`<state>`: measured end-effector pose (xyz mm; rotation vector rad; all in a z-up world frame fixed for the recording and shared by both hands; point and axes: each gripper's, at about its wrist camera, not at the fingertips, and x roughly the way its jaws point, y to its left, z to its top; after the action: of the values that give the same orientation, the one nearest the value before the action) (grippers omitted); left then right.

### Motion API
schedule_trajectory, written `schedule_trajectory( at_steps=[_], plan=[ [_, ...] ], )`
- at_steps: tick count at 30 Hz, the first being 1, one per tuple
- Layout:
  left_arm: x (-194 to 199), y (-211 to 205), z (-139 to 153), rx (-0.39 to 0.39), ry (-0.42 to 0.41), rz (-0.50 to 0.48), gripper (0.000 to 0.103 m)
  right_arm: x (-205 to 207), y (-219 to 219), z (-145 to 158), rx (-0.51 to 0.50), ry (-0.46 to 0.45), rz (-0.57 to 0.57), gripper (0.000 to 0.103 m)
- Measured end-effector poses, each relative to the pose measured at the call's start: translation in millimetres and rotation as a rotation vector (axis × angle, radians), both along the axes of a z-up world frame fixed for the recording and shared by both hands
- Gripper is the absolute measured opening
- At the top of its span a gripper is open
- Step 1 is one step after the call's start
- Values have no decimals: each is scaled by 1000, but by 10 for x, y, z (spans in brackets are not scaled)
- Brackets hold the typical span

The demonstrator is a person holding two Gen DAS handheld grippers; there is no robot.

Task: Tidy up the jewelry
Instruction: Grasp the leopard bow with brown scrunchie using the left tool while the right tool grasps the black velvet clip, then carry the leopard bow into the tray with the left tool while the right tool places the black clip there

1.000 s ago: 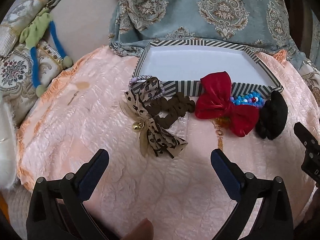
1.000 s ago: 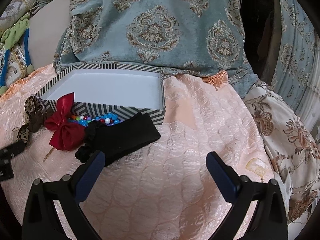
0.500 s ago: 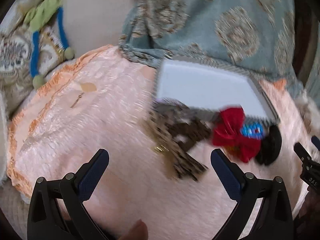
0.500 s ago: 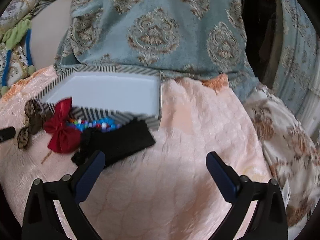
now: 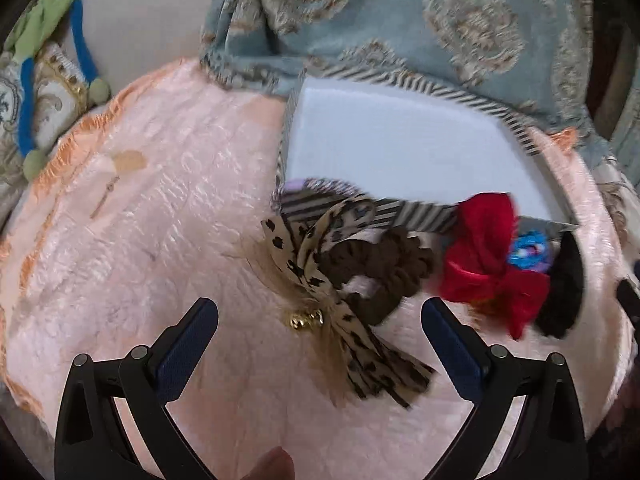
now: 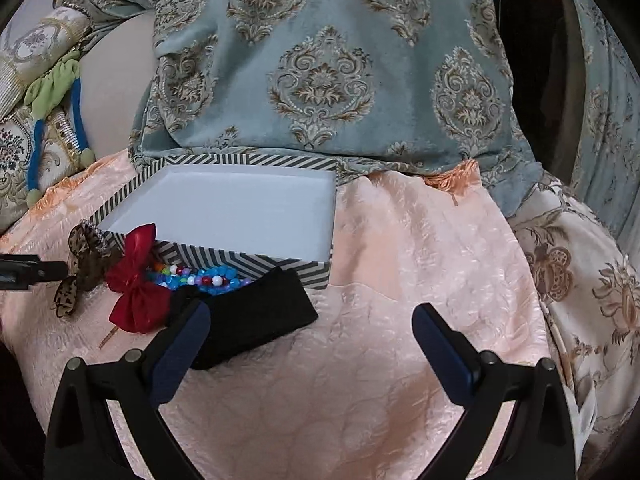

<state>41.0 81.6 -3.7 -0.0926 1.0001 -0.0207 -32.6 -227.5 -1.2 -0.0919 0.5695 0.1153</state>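
Observation:
A striped box [image 5: 404,212] [image 6: 224,258] with a white, empty inside sits on the peach cloth. Along its near wall lie a leopard-print bow with a gold bell [image 5: 320,264] [image 6: 80,268], a brown scrunchie [image 5: 380,272], a red bow [image 5: 488,264] [image 6: 136,280], coloured beads [image 5: 528,250] [image 6: 200,278] and a black fabric piece [image 5: 564,292] [image 6: 256,316]. My left gripper [image 5: 320,320] is open, its fingers either side of the leopard bow's bell. My right gripper [image 6: 310,332] is open over the cloth, its left finger in front of the black piece.
Patterned blue-grey fabric [image 6: 328,64] hangs behind the box. A green and blue cord [image 5: 28,92] [image 6: 52,92] lies on cushions at the far left. A small metal pin [image 5: 104,200] rests on the peach cloth [image 6: 400,264]. A floral cushion [image 6: 580,280] is at the right.
My left gripper swung left, then came back and moved in close over the leopard bow. My right gripper drifted slightly nearer to the black fabric piece. Nothing was picked up.

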Motion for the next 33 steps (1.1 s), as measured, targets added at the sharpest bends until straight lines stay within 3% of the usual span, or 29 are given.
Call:
schedule_trajectory(
  at_steps=[2,8,15,18,20,21,22,25,29,33],
  plan=[
    [86,9,-139,24,47,16,90,5,-12,-18,9,9,-6,102],
    [101,44,-293,44,63,61,91,40,-117,-68,42,37,-38,102],
    [16,19,-269,51,53,60,89,91,-260,-113,80,64,-94,102],
    [-17,2,-219,57,14,67,73,92,-293,-128,97,76,-94,102],
    [-29,-37,-175,76,-17,52,48,53,-276,-122,147,83,-35,98],
    [-42,-67,-161,81,-26,39,43,51,-263,-118,176,91,4,96],
    [-54,-88,-154,83,-32,29,31,48,-246,-121,215,101,47,96],
    [-76,-90,-123,40,-48,12,0,98,-164,-186,322,150,156,95],
    [-242,-86,-13,-8,-96,-10,0,267,-50,-279,400,186,198,93],
    [-446,-103,75,-45,-140,-12,0,489,-10,-380,422,214,114,93]
  ],
)
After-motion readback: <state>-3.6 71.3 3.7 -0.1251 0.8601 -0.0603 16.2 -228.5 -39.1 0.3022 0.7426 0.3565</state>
